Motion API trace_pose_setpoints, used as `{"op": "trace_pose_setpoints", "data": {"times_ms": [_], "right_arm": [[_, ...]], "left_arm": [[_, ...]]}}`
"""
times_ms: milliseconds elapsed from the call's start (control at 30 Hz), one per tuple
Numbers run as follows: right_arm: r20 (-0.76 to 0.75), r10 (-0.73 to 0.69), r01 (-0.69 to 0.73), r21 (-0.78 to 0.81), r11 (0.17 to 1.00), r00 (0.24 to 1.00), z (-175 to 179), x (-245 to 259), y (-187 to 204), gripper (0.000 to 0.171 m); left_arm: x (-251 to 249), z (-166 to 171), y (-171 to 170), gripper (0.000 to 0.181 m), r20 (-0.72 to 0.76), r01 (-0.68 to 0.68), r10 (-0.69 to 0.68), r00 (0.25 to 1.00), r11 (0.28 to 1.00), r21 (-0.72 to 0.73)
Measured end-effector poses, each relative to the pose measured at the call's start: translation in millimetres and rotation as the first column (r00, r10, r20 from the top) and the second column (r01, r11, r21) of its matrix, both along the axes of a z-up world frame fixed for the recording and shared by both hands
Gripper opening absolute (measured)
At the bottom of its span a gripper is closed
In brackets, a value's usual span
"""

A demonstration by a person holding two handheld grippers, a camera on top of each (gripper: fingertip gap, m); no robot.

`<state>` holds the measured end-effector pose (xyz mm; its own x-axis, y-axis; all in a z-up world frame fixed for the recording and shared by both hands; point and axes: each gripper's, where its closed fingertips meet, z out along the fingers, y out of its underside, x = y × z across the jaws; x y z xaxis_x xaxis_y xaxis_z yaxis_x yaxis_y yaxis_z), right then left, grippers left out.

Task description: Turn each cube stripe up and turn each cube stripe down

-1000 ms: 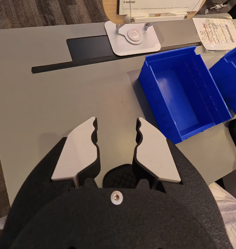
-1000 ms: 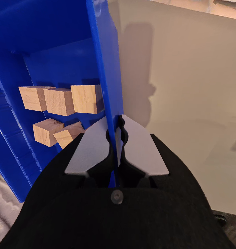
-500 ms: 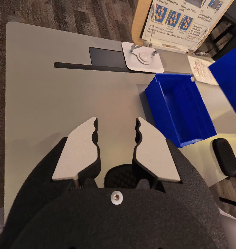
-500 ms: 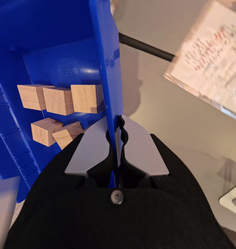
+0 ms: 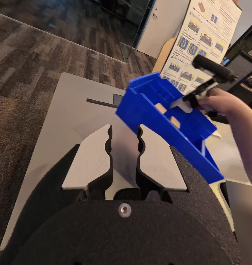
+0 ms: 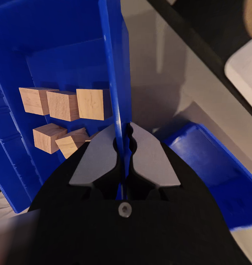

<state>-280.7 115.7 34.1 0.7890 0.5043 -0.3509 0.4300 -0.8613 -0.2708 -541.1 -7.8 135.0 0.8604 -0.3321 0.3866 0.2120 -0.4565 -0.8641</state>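
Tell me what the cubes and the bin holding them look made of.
Cubes: likely unfinished light wood, with visible grain and a matte tan surface. Blue bin, clamped at its wall by the right gripper: probably molded plastic, uniform saturated colour, thin wall, slight sheen along the rim.

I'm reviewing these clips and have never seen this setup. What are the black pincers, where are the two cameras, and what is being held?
No robot here: a person holds a two-finger gripper in each hand, and each carries a camera looking along its fingers. In the left view, the left gripper is open and empty above a grey table. Farther off you see the person's hand lifting a blue bin. The right view shows why: the right gripper is shut on that bin's side wall. Wooden cubes lie inside. A second blue bin sits on the table below.
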Motion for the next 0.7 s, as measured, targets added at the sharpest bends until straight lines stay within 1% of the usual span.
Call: {"op": "trace_pose_setpoints", "data": {"times_ms": [100, 233, 400, 567, 700], "right_arm": [[-0.013, 0.032, -0.032, -0.016, 0.999, 0.999, -22.3, -43.6, 3.7, 0.006], [-0.015, 0.005, -0.006, -0.032, 0.999, 1.000, -58.5, -77.9, 11.3, 0.008], [0.028, -0.041, 0.043, -0.070, 0.997, 0.999, -101.8, -90.7, 19.3, 0.007], [-0.026, -0.120, 0.118, -0.078, 0.990, 0.992, -123.8, -99.4, 30.0, 0.009], [0.025, -0.136, 0.137, -0.043, 0.990, 0.990, -138.5, -96.3, 35.7, 0.010]], "left_arm": [[7.1, -5.8, -5.9, 0.038, -0.037, 0.030, -0.031, 0.999, 0.999, -0.030], [9.7, -15.5, -4.6, 0.042, -0.072, 0.035, -0.040, 0.997, 0.996, -0.077], [6.9, -37.5, 3.2, 0.045, -0.079, 0.043, -0.058, 0.995, 0.982, -0.183], [3.2, -50.9, 14.1, 0.045, -0.058, 0.046, -0.062, 0.996, 0.968, -0.246], [5.8, -57.4, 17.2, 0.045, -0.053, 0.061, -0.078, 0.996, 0.958, -0.282]]}}
